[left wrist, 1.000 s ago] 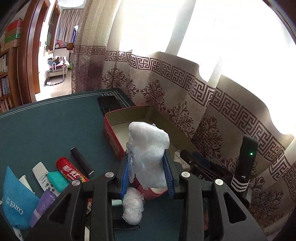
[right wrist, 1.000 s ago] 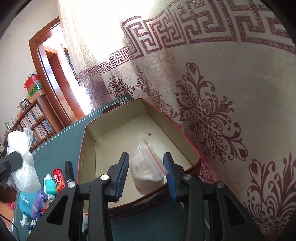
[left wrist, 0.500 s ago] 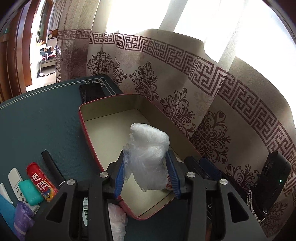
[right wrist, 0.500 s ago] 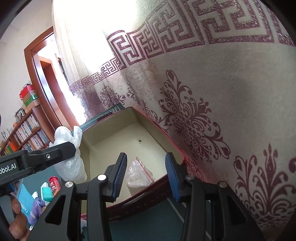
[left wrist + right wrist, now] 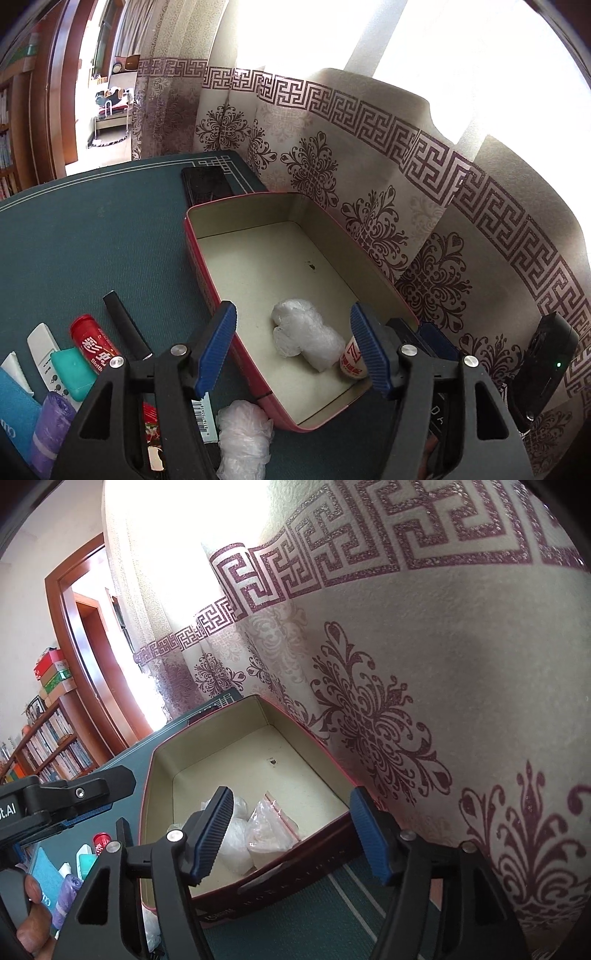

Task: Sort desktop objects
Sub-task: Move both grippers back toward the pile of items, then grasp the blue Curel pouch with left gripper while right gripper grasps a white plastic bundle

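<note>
A red box (image 5: 201, 258) with a cream inside stands on the green table by the curtain. A crumpled clear plastic bag (image 5: 304, 334) lies inside it near the front, next to a zip bag (image 5: 271, 825) with a red seal. My left gripper (image 5: 293, 349) is open and empty above the box's front part. My right gripper (image 5: 291, 836) is open and empty, just before the box's (image 5: 258, 886) near wall. Another crumpled plastic bag (image 5: 243, 435) lies on the table outside the box.
Left of the box lie a red tube (image 5: 94, 343), a black bar (image 5: 125, 325), a white remote (image 5: 46, 349), a teal case (image 5: 74, 373), a purple roll (image 5: 50, 432) and a blue pouch (image 5: 14, 410). A black phone (image 5: 207, 182) lies behind the box. The curtain (image 5: 406, 206) hangs on the right.
My left gripper has opened and let go of the plastic bag, which now lies in the box. My right gripper has opened wider and stayed near the box's wall.
</note>
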Demonstrator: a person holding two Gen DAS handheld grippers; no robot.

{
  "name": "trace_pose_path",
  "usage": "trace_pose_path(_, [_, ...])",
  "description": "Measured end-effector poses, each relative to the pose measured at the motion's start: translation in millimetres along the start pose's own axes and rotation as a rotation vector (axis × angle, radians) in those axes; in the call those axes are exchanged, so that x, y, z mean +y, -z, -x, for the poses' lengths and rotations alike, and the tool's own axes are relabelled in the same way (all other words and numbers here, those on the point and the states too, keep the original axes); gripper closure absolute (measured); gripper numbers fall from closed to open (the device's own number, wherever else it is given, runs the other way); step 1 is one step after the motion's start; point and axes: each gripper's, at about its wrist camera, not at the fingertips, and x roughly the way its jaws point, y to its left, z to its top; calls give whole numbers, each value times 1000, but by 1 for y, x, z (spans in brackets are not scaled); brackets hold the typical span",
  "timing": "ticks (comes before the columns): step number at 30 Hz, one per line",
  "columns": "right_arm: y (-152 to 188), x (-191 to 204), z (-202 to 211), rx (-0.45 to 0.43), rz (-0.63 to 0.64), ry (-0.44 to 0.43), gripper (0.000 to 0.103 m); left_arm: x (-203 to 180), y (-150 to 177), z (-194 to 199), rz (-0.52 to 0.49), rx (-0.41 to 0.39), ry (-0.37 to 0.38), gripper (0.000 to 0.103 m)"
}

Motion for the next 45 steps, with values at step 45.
trace_pose_path(45, [45, 61, 59, 149, 102, -138, 20, 244, 91, 111, 359, 28, -403, 35])
